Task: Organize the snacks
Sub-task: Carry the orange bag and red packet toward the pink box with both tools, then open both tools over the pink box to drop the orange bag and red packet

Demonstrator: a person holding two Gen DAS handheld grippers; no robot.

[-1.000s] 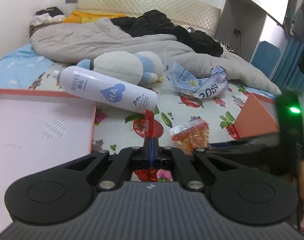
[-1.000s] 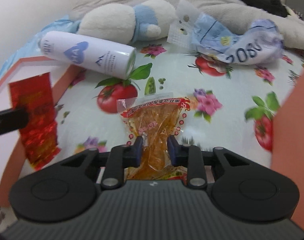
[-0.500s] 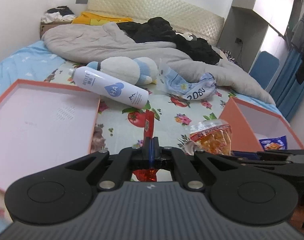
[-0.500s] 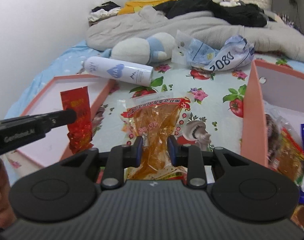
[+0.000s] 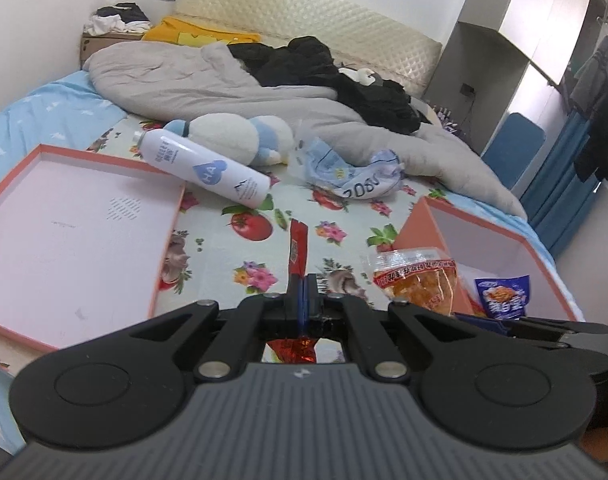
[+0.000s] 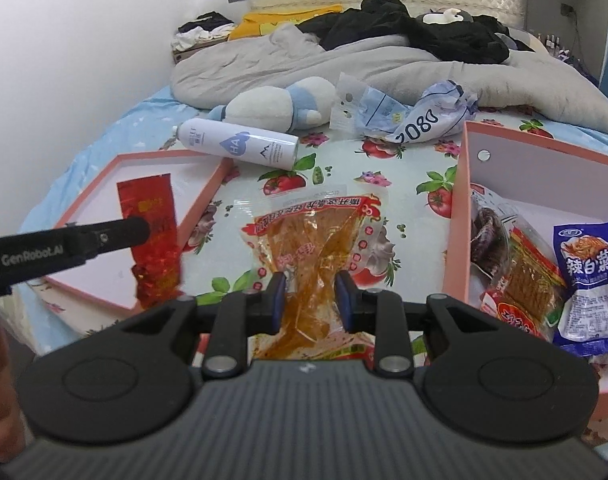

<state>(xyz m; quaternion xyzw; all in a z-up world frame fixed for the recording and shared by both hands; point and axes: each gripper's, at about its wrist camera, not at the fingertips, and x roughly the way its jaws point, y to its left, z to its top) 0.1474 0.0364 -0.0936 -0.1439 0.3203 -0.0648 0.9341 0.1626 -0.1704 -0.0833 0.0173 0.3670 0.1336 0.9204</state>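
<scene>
My left gripper (image 5: 303,280) is shut on a thin red foil snack packet (image 5: 299,249), held edge-on above the flowered bedsheet. From the right wrist view that red packet (image 6: 154,236) hangs over the corner of the flat pink lid (image 6: 192,184), pinched by the left gripper (image 6: 142,227). My right gripper (image 6: 309,283) is shut on a clear orange snack bag (image 6: 308,240) with a red printed border, lifted off the bed. The same orange bag (image 5: 418,276) shows low right in the left wrist view, beside the pink box (image 5: 504,240).
The pink box (image 6: 470,184) at right holds several snack packs, including a blue-and-white one (image 6: 588,276). A white spray can (image 5: 206,166), a plush toy (image 5: 232,136), a crumpled blue-white bag (image 5: 356,176) and a grey duvet (image 5: 224,84) lie beyond. The lid (image 5: 72,224) lies left.
Both grippers have risen and pulled back from the bed with their packets. The pink box with snacks has come into view on the right.
</scene>
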